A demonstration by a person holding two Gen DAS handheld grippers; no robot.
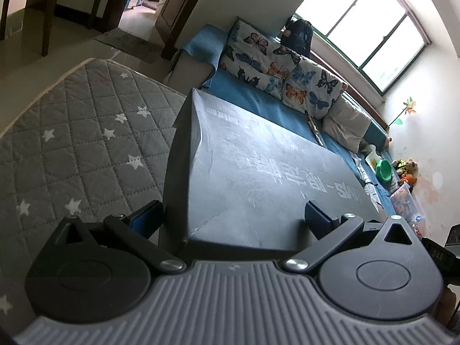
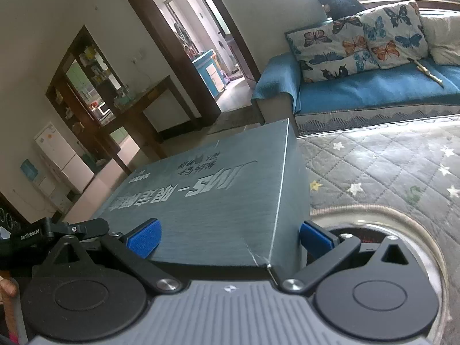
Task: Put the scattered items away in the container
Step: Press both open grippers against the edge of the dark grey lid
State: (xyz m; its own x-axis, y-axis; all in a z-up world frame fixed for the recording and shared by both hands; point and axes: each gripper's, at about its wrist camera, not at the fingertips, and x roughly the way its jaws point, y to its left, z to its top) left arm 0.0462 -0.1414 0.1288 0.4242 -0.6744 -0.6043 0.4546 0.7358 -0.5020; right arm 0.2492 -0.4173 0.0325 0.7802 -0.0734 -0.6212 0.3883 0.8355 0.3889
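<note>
Blue pads on the left gripper [image 1: 233, 218] are sitting wide apart, one on each side of the dark grey box [image 1: 258, 178], straddling its near end. Whether they're actually pressing on the cardboard I can't tell; the left-hand pad looks a little off the box's side wall.

Same story on the other end: the right gripper [image 2: 230, 240] is spread wide with its blue fingers [image 2: 143, 240] hugging a corner of that same dark grey box [image 2: 212, 195], one pad lying against the printed top face and the other against the side face next to the corner edge. It looks like contact, but a firm grip isn't something I can confirm.

Moving outward, the box is big and flat-topped with pale lettering across the lid (scuffed and a bit dented near the left gripper's end). It's sitting over a grey quilted mat [image 1: 86, 132] with white stars, near the mat's edge closest to the sofa. Just right of the right gripper, a clear round container [image 2: 417, 230] is resting on the grey quilted mat [image 2: 388, 166], right beside the box corner.

Further back, a blue sofa [image 2: 373, 95] with butterfly cushions [image 2: 345, 49] is running along the wall under a bright window [image 1: 371, 26].
</note>
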